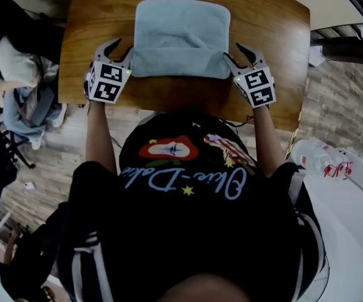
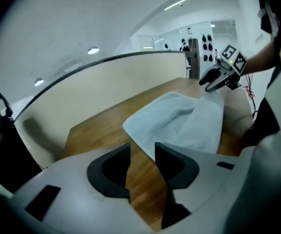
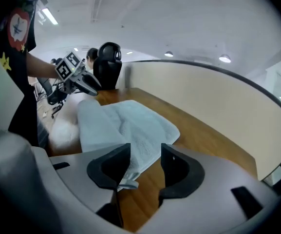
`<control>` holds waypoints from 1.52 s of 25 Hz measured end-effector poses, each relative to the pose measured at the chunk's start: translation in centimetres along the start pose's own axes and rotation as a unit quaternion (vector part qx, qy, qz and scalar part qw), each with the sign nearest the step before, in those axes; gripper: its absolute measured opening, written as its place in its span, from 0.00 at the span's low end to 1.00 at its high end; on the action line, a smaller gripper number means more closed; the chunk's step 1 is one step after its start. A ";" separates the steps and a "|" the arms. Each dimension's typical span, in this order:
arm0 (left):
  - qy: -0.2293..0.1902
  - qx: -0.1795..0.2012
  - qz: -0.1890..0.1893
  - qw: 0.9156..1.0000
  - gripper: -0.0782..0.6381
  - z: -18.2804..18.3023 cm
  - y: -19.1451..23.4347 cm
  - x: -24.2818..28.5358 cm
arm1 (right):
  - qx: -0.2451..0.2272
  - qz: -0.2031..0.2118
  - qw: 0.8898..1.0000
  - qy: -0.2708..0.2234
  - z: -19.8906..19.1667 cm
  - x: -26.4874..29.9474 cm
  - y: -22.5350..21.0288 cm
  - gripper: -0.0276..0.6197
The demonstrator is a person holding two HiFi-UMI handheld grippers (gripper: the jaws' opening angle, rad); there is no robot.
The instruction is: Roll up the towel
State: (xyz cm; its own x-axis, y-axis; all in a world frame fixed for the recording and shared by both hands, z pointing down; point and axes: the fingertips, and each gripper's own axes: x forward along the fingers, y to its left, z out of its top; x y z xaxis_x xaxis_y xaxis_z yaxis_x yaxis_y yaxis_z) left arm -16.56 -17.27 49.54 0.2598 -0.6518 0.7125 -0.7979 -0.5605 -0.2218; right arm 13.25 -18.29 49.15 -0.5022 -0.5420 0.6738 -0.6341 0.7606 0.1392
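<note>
A wooden table stands on plank floor, with a cream partition and ceiling lights.

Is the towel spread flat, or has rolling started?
Partly rolled. The towel has its near edge turned over into a thick band; the far part lies flat on the table.

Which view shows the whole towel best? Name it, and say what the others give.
The head view: it looks down on the whole towel, all four edges in frame, the near edge folded over. The left gripper view sees the towel low and foreshortened from one end; the right gripper view likewise from the other.
</note>
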 end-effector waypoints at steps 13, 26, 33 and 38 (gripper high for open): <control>0.053 0.191 -0.082 0.977 0.31 -4.2 -10.0 -3.1 | -0.196 0.092 0.975 0.051 -3.3 -2.6 8.8 0.30; 0.082 0.255 -0.084 0.960 0.27 -4.5 -10.1 -0.5 | -0.214 0.112 0.964 0.109 -5.0 0.3 7.5 0.21; 0.068 0.236 -0.138 0.959 0.23 -4.7 -11.1 -2.8 | -0.144 0.172 0.966 0.126 -5.2 -2.2 8.7 0.18; 0.070 0.225 -0.189 0.953 0.23 -5.0 -12.2 -5.2 | -0.086 0.219 0.964 0.121 -5.3 -4.7 10.4 0.18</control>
State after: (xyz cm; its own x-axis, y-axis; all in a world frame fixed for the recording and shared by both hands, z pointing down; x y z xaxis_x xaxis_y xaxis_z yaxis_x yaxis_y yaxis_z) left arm -10.85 -4.50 51.87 0.3814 -0.3032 0.8733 -0.3402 -0.9244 -0.1724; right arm 12.13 -5.97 51.25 -0.5345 -0.0707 0.8422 -0.2742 0.9571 -0.0937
